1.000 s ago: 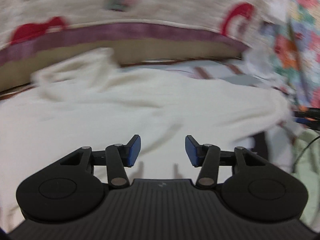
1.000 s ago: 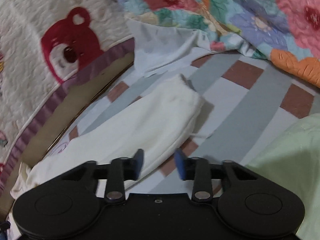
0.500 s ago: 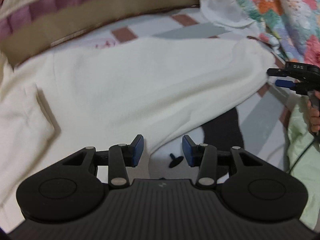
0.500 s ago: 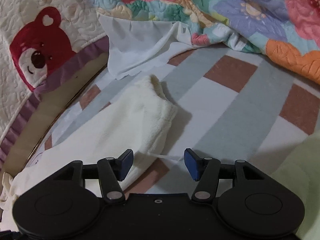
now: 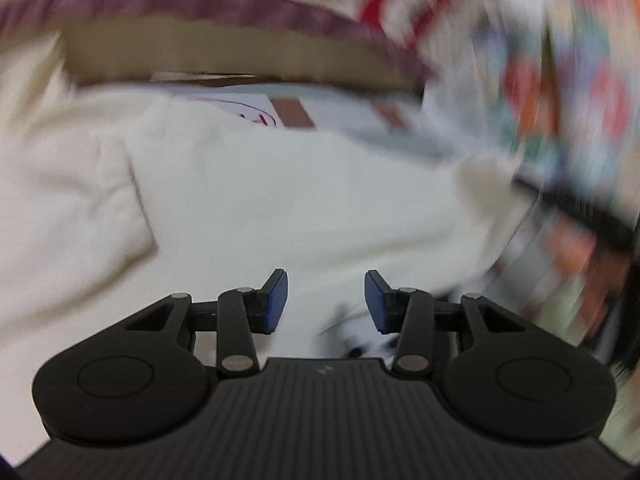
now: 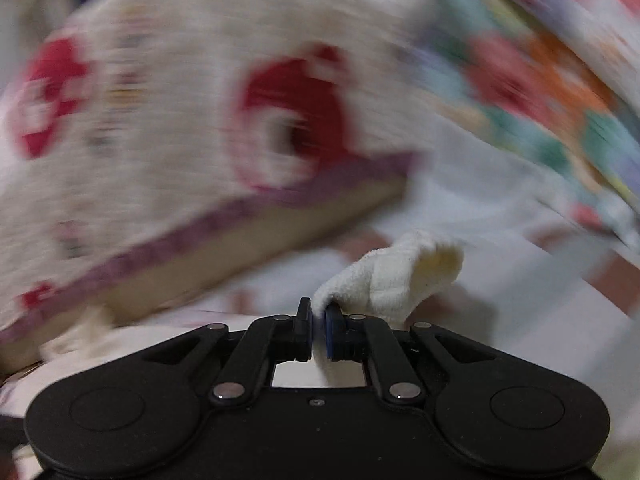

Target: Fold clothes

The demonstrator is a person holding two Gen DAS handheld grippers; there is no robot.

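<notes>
a cream garment (image 5: 280, 200) lies spread across a patchwork bed sheet (image 5: 292, 110), one part already doubled over on its left side. the right gripper (image 6: 319, 334) is pinched tight on the garment's cuff end (image 6: 396, 280), lifted clear of the sheet, likely so it can be carried across as a fold. the left gripper (image 5: 326, 300) hovers low over the cloth, jaws wide and holding nothing, perhaps ready to pin or take an edge. both views are blurred
</notes>
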